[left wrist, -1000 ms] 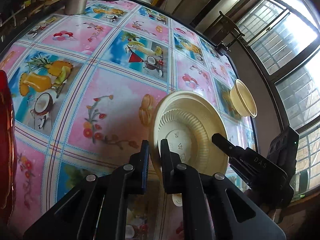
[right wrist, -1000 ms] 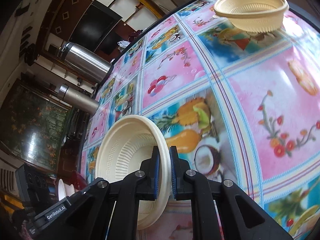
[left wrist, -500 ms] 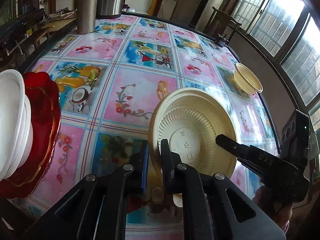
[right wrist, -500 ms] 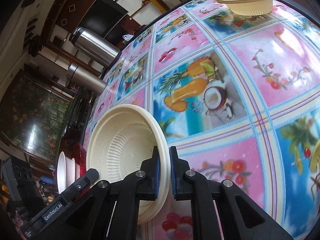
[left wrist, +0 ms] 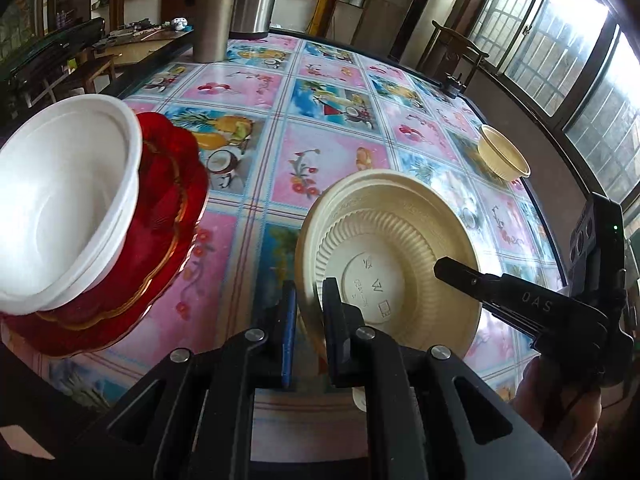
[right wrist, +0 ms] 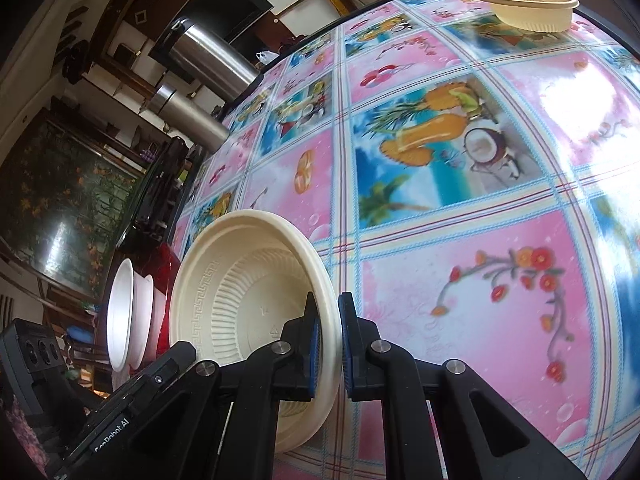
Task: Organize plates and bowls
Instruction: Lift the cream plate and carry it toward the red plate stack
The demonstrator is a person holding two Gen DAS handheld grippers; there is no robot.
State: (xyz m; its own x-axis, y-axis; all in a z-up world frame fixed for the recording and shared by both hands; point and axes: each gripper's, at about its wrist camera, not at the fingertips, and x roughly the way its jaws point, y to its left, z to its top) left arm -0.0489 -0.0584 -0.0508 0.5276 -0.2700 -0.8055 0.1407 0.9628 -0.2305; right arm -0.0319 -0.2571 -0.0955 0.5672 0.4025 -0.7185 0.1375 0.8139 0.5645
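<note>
cream plastic, ribbed round its wall, is what both tools have hold of: a shallow cream plastic bowl carried on edge above the table, its stamped underside turned toward the left wrist camera and its hollow toward the right one. the left gripper is clamped on the rim nearest it, one finger on each face. the right gripper pinches the opposite rim in the same way, and in the left view it shows as a black finger lying across the bowl's base. holding it at two opposite edges looks meant to keep a light, bendy dish from sagging or twisting while it travels.

the likely goal sits to the left: two nested white bowls resting on a red scalloped glass plate, just beside the carried bowl. a second cream plastic bowl stands upright and alone, well apart near the far edge of the fruit-print oilcloth table, probably next to be gathered. two steel flasks stand at the back.

compared with a second ago, the red plate was only a sliver at the left border; now the whole stack fills that side and the flasks stand upright, so the pair of tools has swung toward the pile with the grip unchanged.
</note>
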